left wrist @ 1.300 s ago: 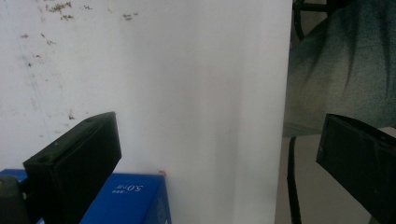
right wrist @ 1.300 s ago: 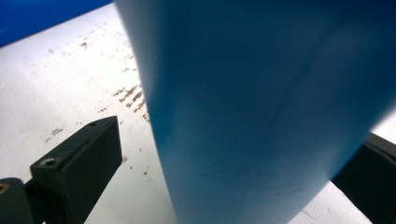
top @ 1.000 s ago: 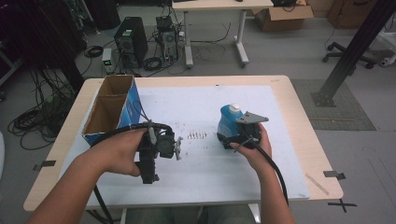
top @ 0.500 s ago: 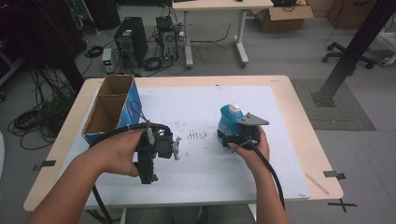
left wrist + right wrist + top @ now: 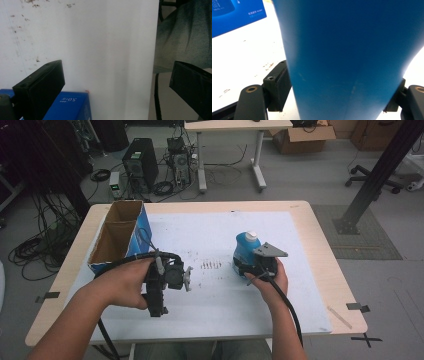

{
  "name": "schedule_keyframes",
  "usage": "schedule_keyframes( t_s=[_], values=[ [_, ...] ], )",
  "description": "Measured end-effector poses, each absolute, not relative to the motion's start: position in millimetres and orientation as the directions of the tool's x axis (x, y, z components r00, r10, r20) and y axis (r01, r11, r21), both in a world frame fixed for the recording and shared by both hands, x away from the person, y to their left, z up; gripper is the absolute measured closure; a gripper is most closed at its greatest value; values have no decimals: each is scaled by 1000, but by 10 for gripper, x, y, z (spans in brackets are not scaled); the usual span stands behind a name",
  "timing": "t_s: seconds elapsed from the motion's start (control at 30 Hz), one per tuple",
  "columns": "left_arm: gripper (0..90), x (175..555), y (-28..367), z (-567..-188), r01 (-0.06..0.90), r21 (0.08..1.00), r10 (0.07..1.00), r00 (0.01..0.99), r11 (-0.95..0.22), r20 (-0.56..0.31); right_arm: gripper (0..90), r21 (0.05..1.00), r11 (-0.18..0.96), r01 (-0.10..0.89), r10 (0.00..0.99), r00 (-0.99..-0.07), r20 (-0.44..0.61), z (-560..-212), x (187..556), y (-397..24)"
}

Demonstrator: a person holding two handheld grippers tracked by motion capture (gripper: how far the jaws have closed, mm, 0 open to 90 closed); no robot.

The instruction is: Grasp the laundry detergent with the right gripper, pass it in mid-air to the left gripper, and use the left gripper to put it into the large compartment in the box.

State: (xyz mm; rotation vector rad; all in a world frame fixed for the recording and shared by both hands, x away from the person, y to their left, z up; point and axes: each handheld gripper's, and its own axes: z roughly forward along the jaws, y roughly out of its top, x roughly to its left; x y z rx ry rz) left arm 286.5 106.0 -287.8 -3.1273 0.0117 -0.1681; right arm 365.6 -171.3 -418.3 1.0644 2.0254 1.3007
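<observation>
One blue bottle (image 5: 352, 55) between right hand-held gripper (image 5: 337, 100) jaws

Even indoor light; close views soft, blurred.

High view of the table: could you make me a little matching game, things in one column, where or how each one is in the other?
Things:
1. blue bottle
2. blue cardboard box
3. left gripper
4. right gripper

States:
a. open-topped, at the table's left edge
b. jaws wide apart, nothing between them
c. jaws have just been closing, pressing the bottle's sides
d. white-capped, upright on the white sheet

Pairs: 1-d, 2-a, 3-b, 4-c
</observation>
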Motion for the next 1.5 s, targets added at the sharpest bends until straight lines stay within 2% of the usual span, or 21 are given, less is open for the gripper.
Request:
schedule_keyframes(
  t_s=[1.1, 1.5],
  values=[
    [2, 2897, 1021, -2891, -1, -14, -3, 994, -1000, 106, 440, 924, 230, 306, 826, -563, -19, -4201, 3639, -1723],
    [2, 2931, 981, -2846, -5, -14, -7, 993, -1000, 119, 461, 933, 215, 288, 779, -626, 13, -4109, 3616, -1768]
  ],
)
